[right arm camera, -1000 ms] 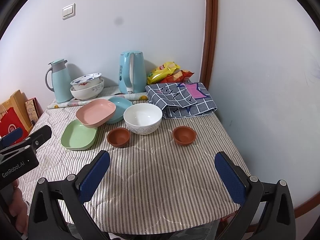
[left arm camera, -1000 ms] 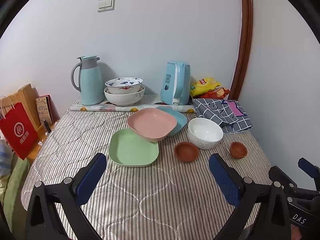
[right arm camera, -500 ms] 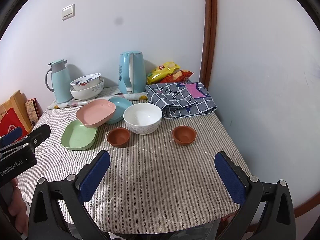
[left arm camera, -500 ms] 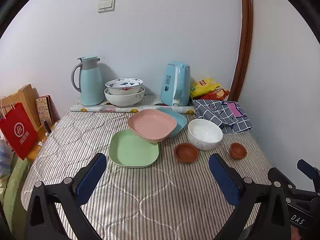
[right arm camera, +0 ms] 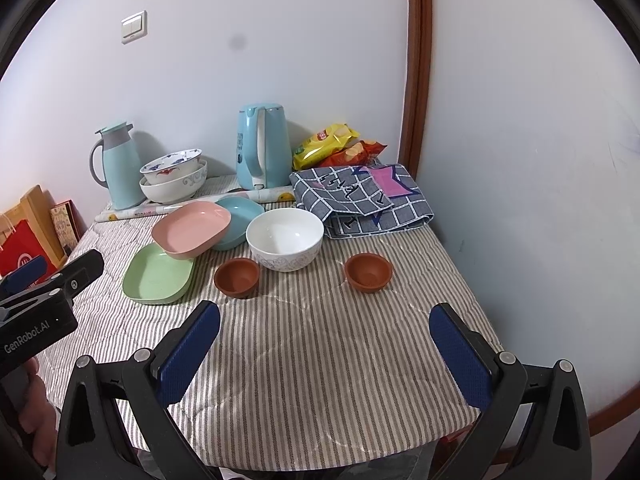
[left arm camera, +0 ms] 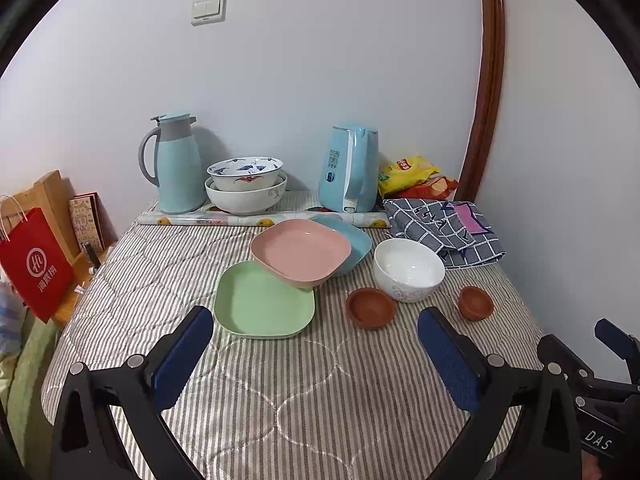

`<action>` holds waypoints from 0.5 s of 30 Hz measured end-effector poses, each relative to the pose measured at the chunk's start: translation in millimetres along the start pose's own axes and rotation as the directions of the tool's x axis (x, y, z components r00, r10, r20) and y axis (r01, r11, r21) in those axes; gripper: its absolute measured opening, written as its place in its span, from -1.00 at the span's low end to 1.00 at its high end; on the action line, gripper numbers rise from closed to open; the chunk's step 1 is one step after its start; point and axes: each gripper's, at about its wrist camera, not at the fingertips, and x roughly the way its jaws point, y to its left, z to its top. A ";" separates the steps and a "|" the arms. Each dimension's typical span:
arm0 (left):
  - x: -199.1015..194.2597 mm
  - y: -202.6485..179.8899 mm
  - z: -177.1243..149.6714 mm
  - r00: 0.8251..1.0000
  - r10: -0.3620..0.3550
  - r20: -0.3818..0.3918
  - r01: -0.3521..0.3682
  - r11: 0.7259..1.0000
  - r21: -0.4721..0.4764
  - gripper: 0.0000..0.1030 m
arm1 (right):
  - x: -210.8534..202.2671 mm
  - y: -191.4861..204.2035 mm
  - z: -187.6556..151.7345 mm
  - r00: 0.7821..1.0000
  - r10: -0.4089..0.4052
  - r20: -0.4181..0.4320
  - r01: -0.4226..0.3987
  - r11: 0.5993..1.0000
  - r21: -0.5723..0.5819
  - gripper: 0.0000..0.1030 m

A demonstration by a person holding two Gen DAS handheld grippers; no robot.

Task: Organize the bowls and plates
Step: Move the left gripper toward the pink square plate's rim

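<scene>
A green plate (left arm camera: 264,302) (right arm camera: 159,274) lies flat on the striped table. A pink plate (left arm camera: 301,250) (right arm camera: 191,229) leans across its far edge and over a blue plate (left arm camera: 352,240) (right arm camera: 240,212). To their right stand a white bowl (left arm camera: 408,268) (right arm camera: 285,238) and two small brown bowls (left arm camera: 371,307) (left arm camera: 475,302) (right arm camera: 237,277) (right arm camera: 368,271). My left gripper (left arm camera: 316,334) hangs open above the near table, short of the green plate. My right gripper (right arm camera: 325,328) is open too, short of the brown bowls, nothing between its fingers.
Against the back wall stand a thermos jug (left arm camera: 176,164), two stacked patterned bowls (left arm camera: 245,184), a blue kettle (left arm camera: 352,168), snack bags (left arm camera: 414,176) and a folded checked cloth (left arm camera: 444,226). A red paper bag (left arm camera: 34,264) stands off the table's left edge. The right wall runs close to the table.
Both views have shifted only slightly; the dishes sit a touch lower in the left wrist view. Nothing on the table has moved and both grippers stay open.
</scene>
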 end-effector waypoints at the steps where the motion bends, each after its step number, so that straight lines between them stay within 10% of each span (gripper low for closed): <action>1: 2.2 -0.2 1.2 1.000 -0.004 -0.003 0.004 1.000 -0.005 1.00 | 1.3 -0.3 0.8 1.000 0.000 -0.002 0.000 1.000 0.002 1.00; 15: 50.7 6.2 7.8 0.997 -0.006 -0.081 0.004 1.000 -0.030 1.00 | 35.1 -0.5 13.4 0.998 0.061 -0.016 -0.060 0.997 0.041 0.99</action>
